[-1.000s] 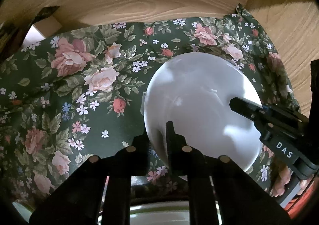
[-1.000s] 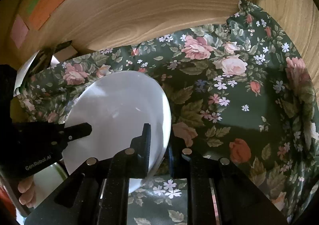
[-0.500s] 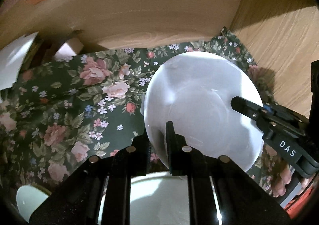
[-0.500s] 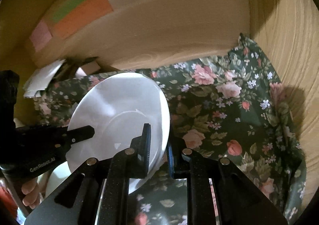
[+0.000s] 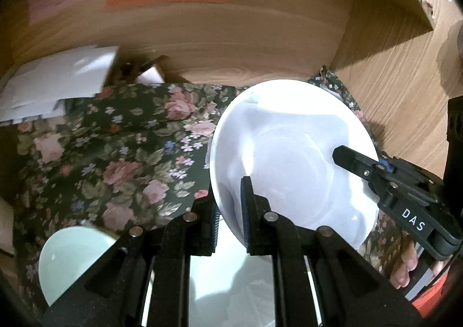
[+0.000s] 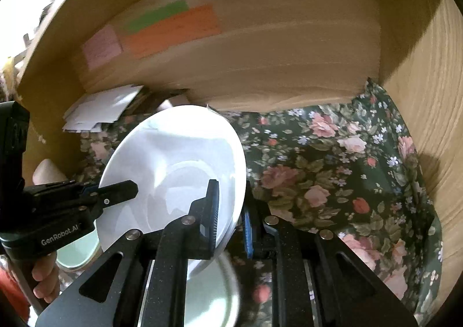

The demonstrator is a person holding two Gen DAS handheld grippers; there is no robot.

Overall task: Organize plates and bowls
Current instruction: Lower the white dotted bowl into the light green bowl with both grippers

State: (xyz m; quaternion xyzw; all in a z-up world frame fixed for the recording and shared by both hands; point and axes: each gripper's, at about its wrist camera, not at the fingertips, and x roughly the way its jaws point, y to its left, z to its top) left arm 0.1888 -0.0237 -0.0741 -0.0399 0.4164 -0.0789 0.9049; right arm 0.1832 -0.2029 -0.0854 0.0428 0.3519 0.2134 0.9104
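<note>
Both grippers hold one white plate [image 5: 292, 153], tilted and lifted above the floral cloth [image 5: 115, 159]. My left gripper [image 5: 230, 211] is shut on its left rim. My right gripper [image 6: 231, 217] is shut on its right rim; the plate also shows in the right wrist view [image 6: 173, 159]. A second white plate [image 5: 231, 275] lies below, partly hidden by my fingers. A pale green bowl [image 5: 69, 257] sits at the lower left, and its edge shows in the right wrist view [image 6: 75, 254].
A wooden back wall [image 6: 260, 46] with coloured sticky notes [image 6: 170, 31] and a wooden side wall [image 6: 434, 95] enclose the cloth. White papers [image 5: 58, 80] lie at the back left.
Both grippers have lifted the plate up and back from the cloth. The lower plate, the green bowl and the sticky notes have come into view.
</note>
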